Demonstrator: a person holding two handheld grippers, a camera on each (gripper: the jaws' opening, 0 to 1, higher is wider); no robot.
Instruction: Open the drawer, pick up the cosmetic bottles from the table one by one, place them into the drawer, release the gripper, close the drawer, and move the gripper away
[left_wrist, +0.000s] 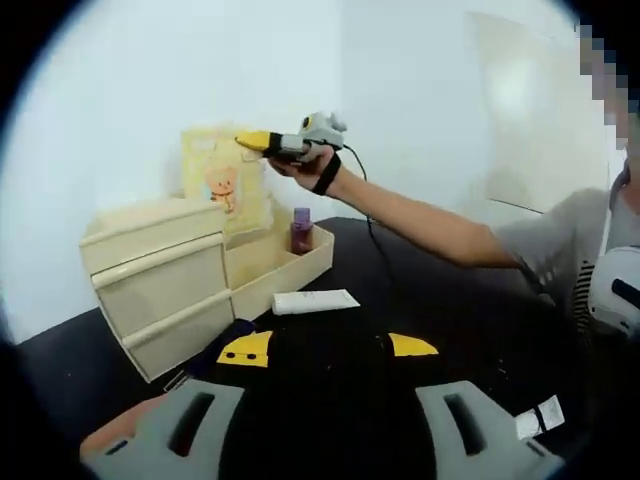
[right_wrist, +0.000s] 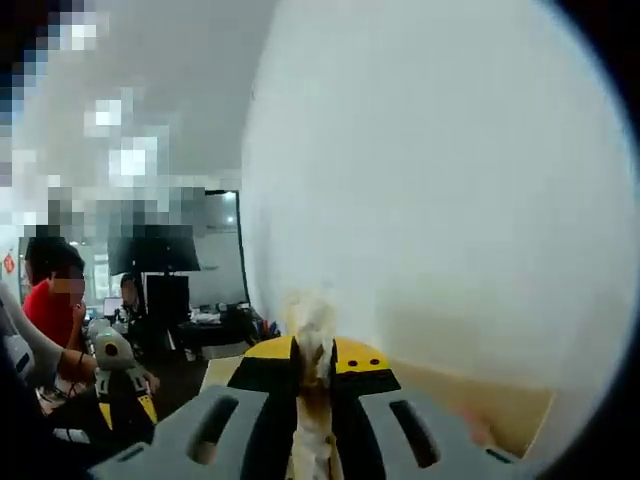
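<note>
Right gripper (left_wrist: 262, 142), jaws closed w/ nothing between, raised above drawer unit (left_wrist: 160, 280), clear of it. Left gripper (left_wrist: 328, 350) jaws wide open, low over bench (left_wrist: 430, 300). Tube (left_wrist: 314, 301) on bench; purple bottle (left_wrist: 301, 230) in tray (left_wrist: 285, 272). Drawers closed.

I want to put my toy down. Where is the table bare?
Bare black table lies right of the white tube, toward the person. It is crowded left: the drawer unit, the open tray holding a purple bottle, and the tube beside them.
</note>
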